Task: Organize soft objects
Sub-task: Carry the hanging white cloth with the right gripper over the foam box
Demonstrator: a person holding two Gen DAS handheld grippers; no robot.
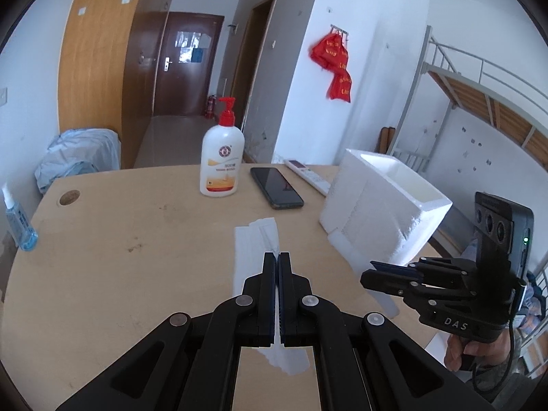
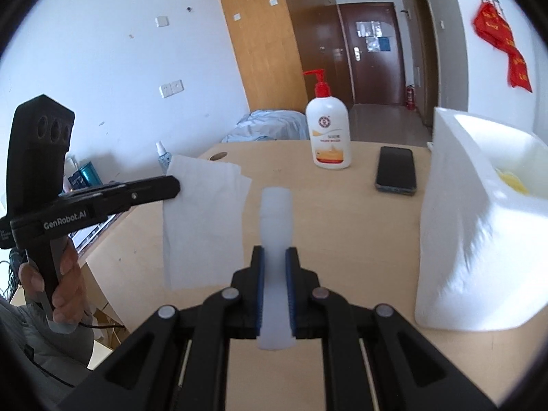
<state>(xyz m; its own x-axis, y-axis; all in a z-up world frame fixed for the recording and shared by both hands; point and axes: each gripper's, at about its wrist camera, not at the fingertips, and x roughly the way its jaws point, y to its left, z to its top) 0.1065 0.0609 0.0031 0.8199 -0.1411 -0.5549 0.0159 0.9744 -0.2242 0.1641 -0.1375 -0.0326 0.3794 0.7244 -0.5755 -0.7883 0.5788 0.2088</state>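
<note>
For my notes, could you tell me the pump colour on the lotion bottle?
Red, on the pump; clearest in the left wrist view.

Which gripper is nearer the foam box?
Right. The right gripper, jaws shut on a white strip, is just beside the foam box. The left gripper, holding a tissue in the air, is farther out, beyond the right one.
</note>
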